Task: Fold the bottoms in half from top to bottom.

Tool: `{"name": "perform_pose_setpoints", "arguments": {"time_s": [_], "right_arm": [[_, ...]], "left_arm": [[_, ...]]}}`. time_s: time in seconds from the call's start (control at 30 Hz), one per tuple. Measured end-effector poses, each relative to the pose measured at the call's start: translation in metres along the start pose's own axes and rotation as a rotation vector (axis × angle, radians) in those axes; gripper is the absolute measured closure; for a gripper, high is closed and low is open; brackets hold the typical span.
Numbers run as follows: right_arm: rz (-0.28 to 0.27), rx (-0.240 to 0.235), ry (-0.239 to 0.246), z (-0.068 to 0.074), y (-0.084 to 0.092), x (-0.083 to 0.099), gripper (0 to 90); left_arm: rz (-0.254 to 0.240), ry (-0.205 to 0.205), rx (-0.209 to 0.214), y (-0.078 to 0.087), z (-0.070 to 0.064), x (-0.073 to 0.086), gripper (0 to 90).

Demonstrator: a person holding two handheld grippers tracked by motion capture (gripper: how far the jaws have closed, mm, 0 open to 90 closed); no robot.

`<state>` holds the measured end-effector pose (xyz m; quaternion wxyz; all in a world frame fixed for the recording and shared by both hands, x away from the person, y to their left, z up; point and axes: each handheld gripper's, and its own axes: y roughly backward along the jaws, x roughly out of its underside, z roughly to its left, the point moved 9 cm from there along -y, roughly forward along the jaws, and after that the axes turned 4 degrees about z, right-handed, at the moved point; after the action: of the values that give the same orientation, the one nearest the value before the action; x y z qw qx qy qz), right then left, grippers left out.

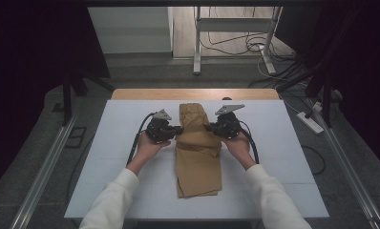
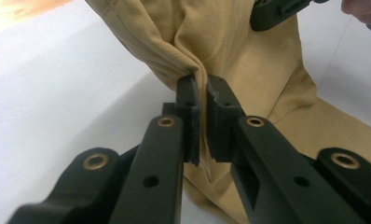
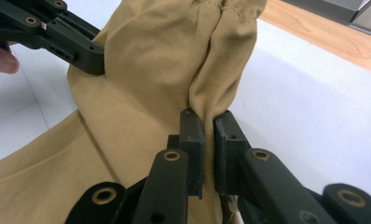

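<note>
The tan trousers (image 1: pixel 198 157) lie down the middle of the white table (image 1: pixel 121 157), folded narrow, with their long axis running from the near edge to the far edge: the leg ends sit flat at the near end, and the gathered elastic waistband (image 1: pixel 194 109) is at the far end, short of the bare wooden strip (image 1: pixel 193 94) along the table's far side. Going from near to far, the cloth lies smooth up to about its middle, where it bunches and lifts between the two tools. The left gripper (image 1: pixel 174 130) comes in from the left and the right gripper (image 1: pixel 211 127) from the right, facing each other across the garment at the same distance along it, so each hand is equally close to its own edge. In the left gripper view the jaws are pressed together on a pinched ridge of the trousers' left edge, with fabric squeezed between the pads (image 2: pixel 191 100); the right gripper view shows the same on the right edge, where a vertical fold runs down into the closed pads (image 3: pixel 193 128). With both side edges held at mid-length, any fold would probably hinge on a line straight across the cloth between the two grips, carrying the waistband half toward the near leg ends. No brand, label or writing can be read anywhere on the trousers, grippers or table.
</note>
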<state>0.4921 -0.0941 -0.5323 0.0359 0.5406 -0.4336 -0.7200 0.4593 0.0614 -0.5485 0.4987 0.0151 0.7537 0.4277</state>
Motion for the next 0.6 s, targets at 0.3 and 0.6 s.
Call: {"name": "perform_pose_setpoints", "arguments": {"time_s": [0.3, 0.6], "right_arm": [[0.01, -0.014, 0.006, 0.006, 0.002, 0.006, 83.3], [0.018, -0.027, -0.006, 0.009, -0.001, 0.015, 83.3]], "left_arm": [[0.01, 0.004, 0.011, -0.002, -0.004, 0.007, 83.7], [0.017, 0.016, 0.023, -0.005, -0.007, 0.015, 83.6]]}}
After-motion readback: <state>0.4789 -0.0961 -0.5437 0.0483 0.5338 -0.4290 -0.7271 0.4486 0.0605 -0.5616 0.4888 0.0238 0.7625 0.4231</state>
